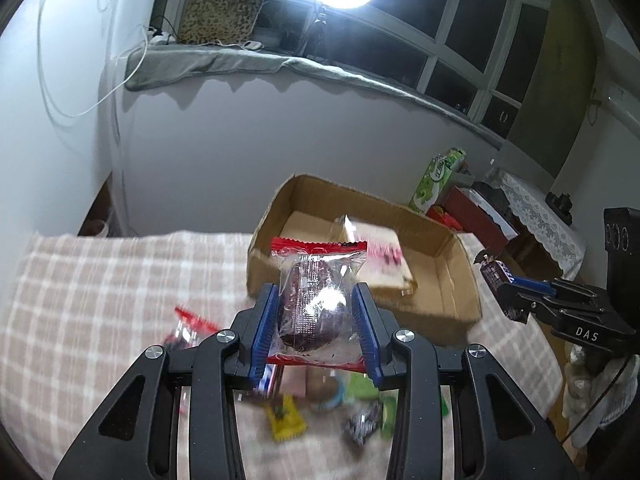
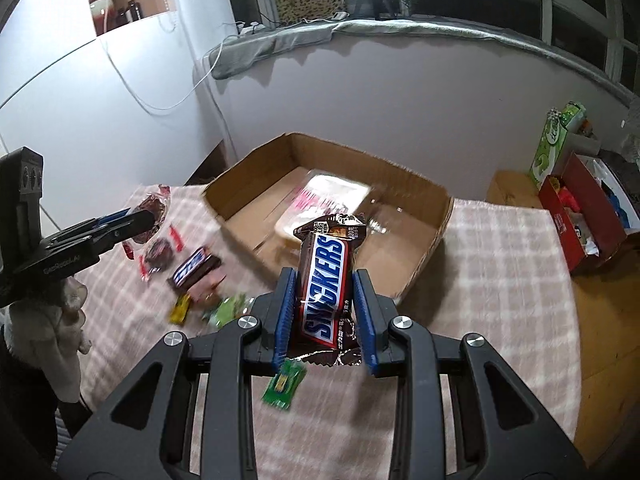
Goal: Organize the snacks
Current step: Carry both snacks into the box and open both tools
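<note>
My left gripper (image 1: pixel 316 308) is shut on a clear packet with red ends and a dark cake inside (image 1: pixel 312 300), held above the checked tablecloth, short of the cardboard box (image 1: pixel 460 276). My right gripper (image 2: pixel 324 304) is shut on a Snickers bar (image 2: pixel 326 284), held in front of the same box (image 2: pixel 432 232). A pale wrapped packet (image 2: pixel 320 200) lies inside the box. Loose snacks lie on the cloth: another Snickers (image 2: pixel 194 268), a red-ended cake packet (image 2: pixel 160 256), a yellow candy (image 1: pixel 286 420) and a green candy (image 2: pixel 282 388).
The table with the checked cloth (image 2: pixel 500 280) stands against a white wall. A red box (image 2: pixel 580 216) and a green carton (image 2: pixel 552 148) stand to the right. The right gripper shows in the left wrist view (image 1: pixel 508 292), and the left gripper shows in the right wrist view (image 2: pixel 132 220).
</note>
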